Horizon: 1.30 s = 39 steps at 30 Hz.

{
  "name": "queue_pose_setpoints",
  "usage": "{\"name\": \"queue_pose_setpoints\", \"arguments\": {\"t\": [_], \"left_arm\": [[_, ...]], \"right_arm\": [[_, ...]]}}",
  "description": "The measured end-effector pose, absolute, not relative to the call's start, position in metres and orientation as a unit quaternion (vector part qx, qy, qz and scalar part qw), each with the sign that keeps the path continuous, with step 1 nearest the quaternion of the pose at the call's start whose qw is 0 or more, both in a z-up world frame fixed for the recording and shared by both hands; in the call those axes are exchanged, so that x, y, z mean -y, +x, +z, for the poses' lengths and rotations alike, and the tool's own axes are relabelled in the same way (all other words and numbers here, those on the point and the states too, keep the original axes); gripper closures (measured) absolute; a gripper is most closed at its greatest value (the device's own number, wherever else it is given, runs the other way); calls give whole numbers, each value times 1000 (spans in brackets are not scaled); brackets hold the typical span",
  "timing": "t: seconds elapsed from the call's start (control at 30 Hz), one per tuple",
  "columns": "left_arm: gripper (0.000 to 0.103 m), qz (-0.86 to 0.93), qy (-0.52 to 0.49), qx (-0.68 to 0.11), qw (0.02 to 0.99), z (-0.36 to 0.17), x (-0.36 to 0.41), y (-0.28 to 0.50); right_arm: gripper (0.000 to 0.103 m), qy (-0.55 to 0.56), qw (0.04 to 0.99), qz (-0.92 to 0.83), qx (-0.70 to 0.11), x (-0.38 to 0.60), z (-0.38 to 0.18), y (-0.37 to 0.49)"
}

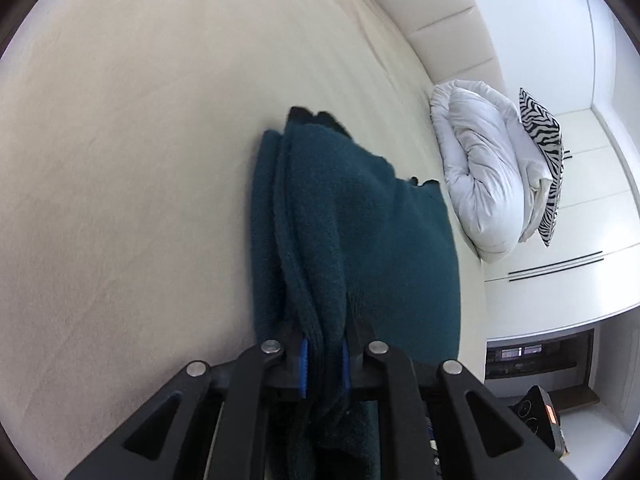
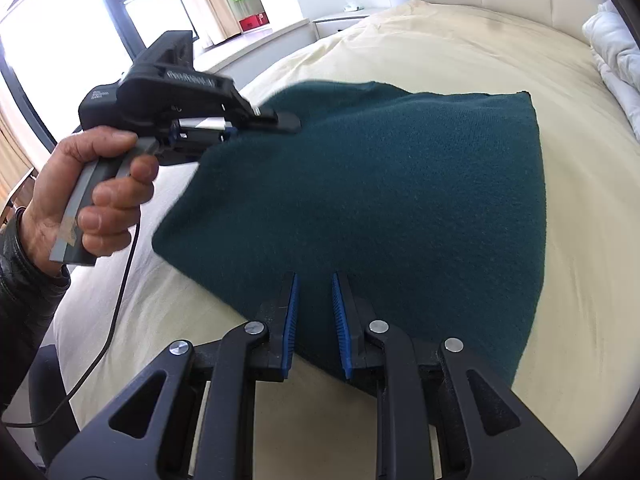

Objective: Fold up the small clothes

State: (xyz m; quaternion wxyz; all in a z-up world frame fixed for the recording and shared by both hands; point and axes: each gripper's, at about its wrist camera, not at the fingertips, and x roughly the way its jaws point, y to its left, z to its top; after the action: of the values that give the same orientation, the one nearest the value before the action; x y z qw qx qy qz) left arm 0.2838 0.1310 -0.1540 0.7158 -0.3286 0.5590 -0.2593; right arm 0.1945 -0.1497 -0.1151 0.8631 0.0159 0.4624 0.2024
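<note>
The dark teal knitted garment (image 2: 380, 200) lies spread on the cream-sheeted bed (image 2: 440, 40), with its left edge lifted off the sheet. The left hand-held gripper (image 1: 323, 360) is clamped on several bunched layers of that edge, the cloth packed tight between its blue pads (image 1: 304, 364). The right hand-held gripper (image 2: 314, 312) sits low over the near edge with its jaws apart — cloth shows in the gap between them, but they pinch nothing. The chief risk, as I judge it, is a lopsided fold: with only one side held, carrying the edge across could drag the whole garment over the smooth sheet or let the free side sag and crease. The thick stack in the left jaws could also shed a layer if the grip slackens. If the right jaws close where they stand, they might catch only the top layer, or the sheet with it. Much stays unclear — what kind of garment it is, how many layers it is in, and what the dark scraps (image 1: 316, 116) at its far edge are. A rolled white duvet (image 1: 480, 168) lies well apart near the headboard.
</note>
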Motion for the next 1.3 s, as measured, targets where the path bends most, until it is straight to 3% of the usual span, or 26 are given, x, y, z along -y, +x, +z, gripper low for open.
{"name": "queue_pose_setpoints", "arguments": {"t": [0.13, 0.33, 0.43, 0.63, 0.7, 1.03, 1.3], "left_arm": [[88, -246, -358, -539, 721, -147, -147, 277], [86, -197, -274, -468, 817, -81, -147, 248], [79, -214, -208, -447, 843, -59, -116, 232], [76, -193, -133, -483, 844, -99, -73, 226], [97, -180, -148, -485, 843, -118, -89, 228], [97, -194, -158, -467, 848, -125, -97, 222], [97, -215, -173, -470, 839, -130, -104, 223]], "right_arm": [[84, 37, 857, 203, -472, 155, -128, 196], [83, 105, 864, 221, -439, 191, -102, 185], [82, 130, 871, 214, -423, 209, -91, 183], [82, 188, 856, 221, -427, 232, -98, 192], [82, 198, 849, 220, -438, 239, -104, 203], [82, 294, 805, 262, -443, 256, -125, 212], [83, 302, 786, 268, -469, 287, -162, 207]]}}
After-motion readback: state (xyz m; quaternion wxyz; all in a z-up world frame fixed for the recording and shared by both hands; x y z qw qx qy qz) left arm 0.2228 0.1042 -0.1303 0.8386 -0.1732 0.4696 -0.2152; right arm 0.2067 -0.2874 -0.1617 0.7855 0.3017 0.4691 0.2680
